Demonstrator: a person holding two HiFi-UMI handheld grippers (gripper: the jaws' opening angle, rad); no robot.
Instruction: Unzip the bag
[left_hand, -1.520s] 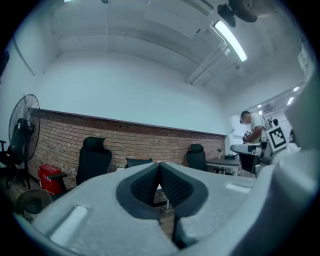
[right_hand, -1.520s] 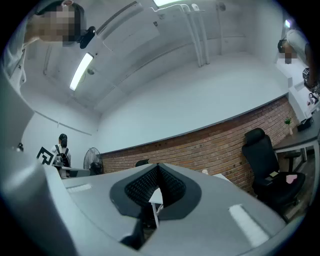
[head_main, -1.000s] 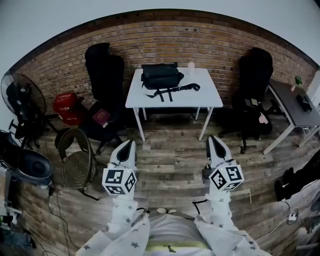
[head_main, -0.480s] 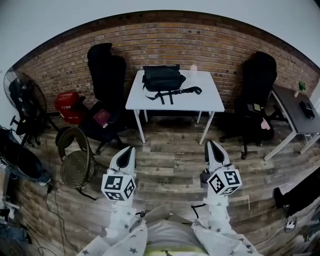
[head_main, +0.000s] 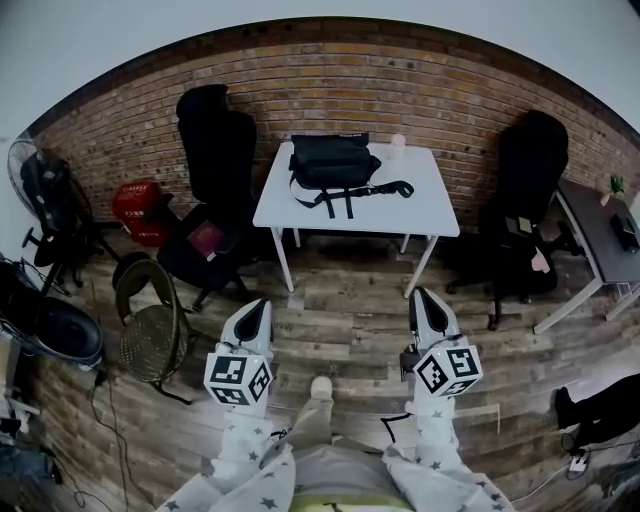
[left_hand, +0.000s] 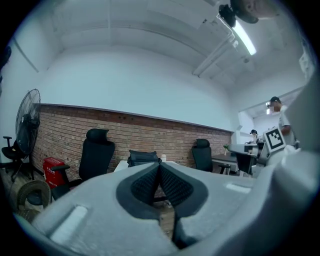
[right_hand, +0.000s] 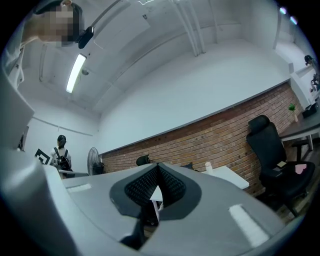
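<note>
Black bag (head_main: 333, 160), zipped, straps trailing.

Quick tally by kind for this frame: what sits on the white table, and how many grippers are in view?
Bag: 1
White container: 1
Grippers: 2, left gripper and right gripper
Total: 4

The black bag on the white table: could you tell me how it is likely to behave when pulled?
The black bag looks soft-sided, so it would probably sag and need steadying. Its loose strap trails over the white table and will likely flop or drag. It may slide on the smooth top.
</note>
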